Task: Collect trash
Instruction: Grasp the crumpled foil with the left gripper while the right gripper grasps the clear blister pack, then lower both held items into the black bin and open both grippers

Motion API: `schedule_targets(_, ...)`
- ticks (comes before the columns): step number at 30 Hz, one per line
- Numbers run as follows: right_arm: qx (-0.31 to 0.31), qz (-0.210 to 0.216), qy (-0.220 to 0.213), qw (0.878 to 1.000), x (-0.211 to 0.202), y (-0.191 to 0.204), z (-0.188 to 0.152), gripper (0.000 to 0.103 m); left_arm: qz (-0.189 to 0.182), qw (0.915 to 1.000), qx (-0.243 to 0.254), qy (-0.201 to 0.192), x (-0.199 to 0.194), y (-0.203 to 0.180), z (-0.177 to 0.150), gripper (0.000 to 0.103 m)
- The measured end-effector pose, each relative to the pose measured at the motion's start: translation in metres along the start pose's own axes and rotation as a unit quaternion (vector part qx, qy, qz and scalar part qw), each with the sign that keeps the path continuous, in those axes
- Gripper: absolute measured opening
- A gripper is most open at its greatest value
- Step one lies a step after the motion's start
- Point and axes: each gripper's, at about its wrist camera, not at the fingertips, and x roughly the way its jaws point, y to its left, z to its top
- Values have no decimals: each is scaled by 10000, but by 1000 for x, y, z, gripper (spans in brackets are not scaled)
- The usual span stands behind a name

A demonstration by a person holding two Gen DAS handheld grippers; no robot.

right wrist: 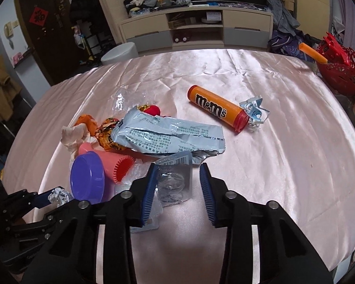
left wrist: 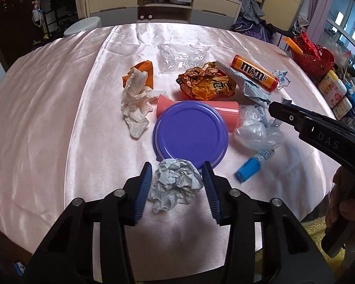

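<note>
The left claw [left wrist: 177,187] points down at the pink-clothed bench [left wrist: 47,118], its blue pads partly open on either side of a crumpled grey paper ball [left wrist: 175,184]; the left pad looks to touch the paper, the right pad sits just beside it, and whether they press is not clear. At 12 o'clock from the ball lies a purple lid [left wrist: 191,132], its near rim touching the paper. Behind the lid a pink cup [left wrist: 224,108] lies on its side. At 9 o'clock from the lid is a crumpled white tissue [left wrist: 136,101] over an orange scrap [left wrist: 145,69]. At 3 o'clock from the lid is a clear plastic bag [left wrist: 257,130], and near that a blue tube [left wrist: 246,172]. Farther back sit an orange-brown wrapper [left wrist: 205,82], a silver foil packet [right wrist: 168,135] and an orange M&M's tube [left wrist: 255,72]. The right claw [right wrist: 178,187] is also partly open, straddling a clear blister pack [right wrist: 175,182]; the left pad lies against the pack's edge, the right pad stands clear of it. In the right view the foil packet lies at 12 o'clock from the pack, the M&M's tube at 1 o'clock beyond it. A red basket [right wrist: 343,71] stands at the far right edge of the bench.
</note>
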Motion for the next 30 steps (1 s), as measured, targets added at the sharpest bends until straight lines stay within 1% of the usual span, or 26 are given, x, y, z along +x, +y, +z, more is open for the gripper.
schedule_targets(3, -88, 17, -23, 10000, -1, 0, -1, 29, 16, 10000, 24, -30, -5, -1, 0, 28)
schedule_targets(4, -105, -10, -83, 9999, -5, 0, -1, 29, 17, 10000, 27, -52, -8, -2, 0, 23)
schedule_targets(5, -110, -66, -159, 9998, -10, 0, 0, 28, 30, 9999, 35, -91, -12, -3, 0, 20)
schedule_targets(10, -68, -196, -505, 9985, -43, -4, 7, 28, 160, 9993, 92, -316, -39, -6, 1, 18)
schedule_targets(14, -33, -150, -741, 9971, -75, -5, 10, 28, 177, 9981, 112, -582, -70, -11, -1, 18)
schedule_targets(17, -85, -107, -940, 9955, -104, 0, 7, 28, 151, 9967, 127, -791, -97, -16, -8, 18)
schedule_targets(20, -203, -102, -1091, 9938, -130, 10, -2, 29, 1, 9954, 29, -956, -121, -17, -19, 18)
schedule_targets(22, -251, -60, -1114, 9934, -144, 15, -12, 29, -49, 9948, 12, -1018, -134, -17, -29, 18)
schedule_targets(26, -330, 35, -1063, 9938, -163, 21, -34, 29, 3, 9942, 115, -1065, -155, -19, -54, 18)
schedule_targets(30, -274, 112, -861, 9958, -166, 23, -65, 29, -88, 9951, 159, -970, -160, -22, -85, 20)
